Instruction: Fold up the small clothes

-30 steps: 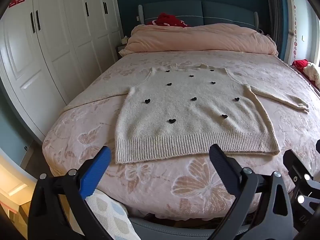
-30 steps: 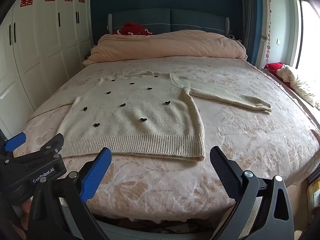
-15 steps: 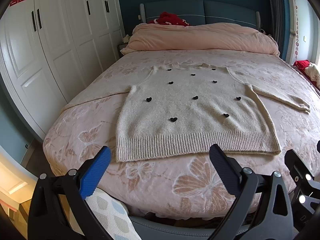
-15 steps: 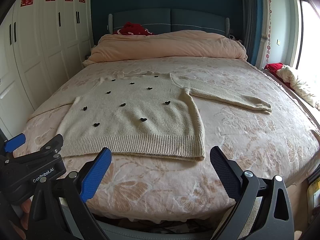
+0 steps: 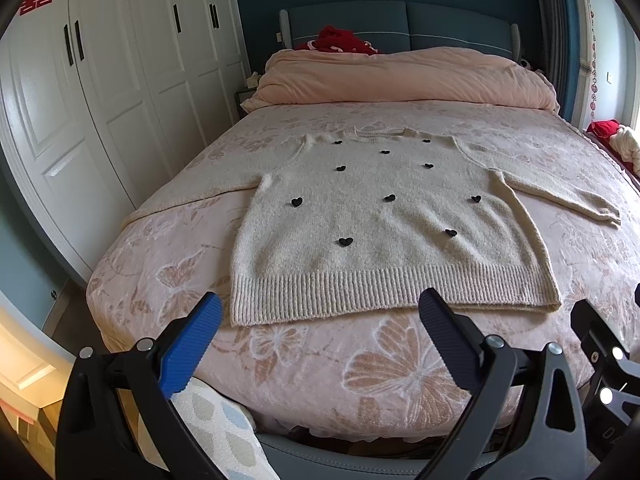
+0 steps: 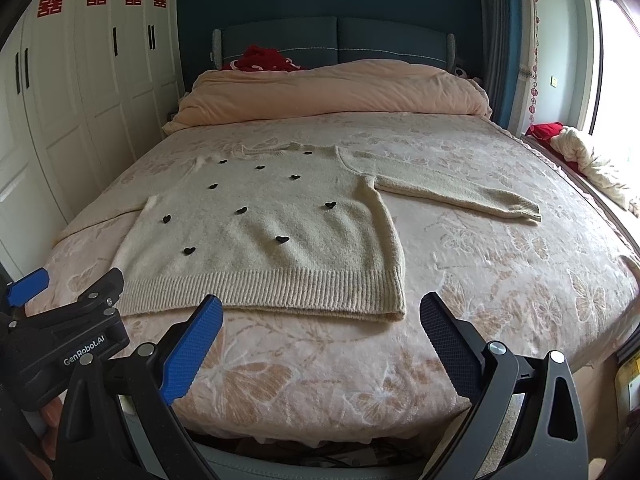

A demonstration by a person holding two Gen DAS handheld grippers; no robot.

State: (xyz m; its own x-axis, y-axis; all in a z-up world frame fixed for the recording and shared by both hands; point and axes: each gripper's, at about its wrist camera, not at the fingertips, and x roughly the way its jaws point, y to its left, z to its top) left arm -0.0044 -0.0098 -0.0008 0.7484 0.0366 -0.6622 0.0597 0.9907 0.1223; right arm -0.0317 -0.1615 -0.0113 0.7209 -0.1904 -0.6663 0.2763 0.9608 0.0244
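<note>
A cream sweater point(image 5: 384, 224) with small black hearts lies flat, front up, on the bed point(image 5: 360, 368), unfolded. Its ribbed hem lies near the bed's foot and its collar points toward the headboard point(image 5: 400, 28). One sleeve stretches out toward the window side of the bed point(image 6: 452, 192); the other runs toward the wardrobe point(image 5: 100, 100) side.

The left gripper point(image 5: 320, 344) hovers off the foot of the bed, jaws spread wide with nothing between them, its fingertips just short of the hem. The right gripper point(image 6: 320, 344) hangs beside it, also off the foot of the bed, jaws equally wide apart and holding nothing, aimed at the hem's corner on the window side.

A rolled pink duvet point(image 5: 400, 76) lies across the bed below the headboard, with a red cloth point(image 5: 340, 38) behind it.
</note>
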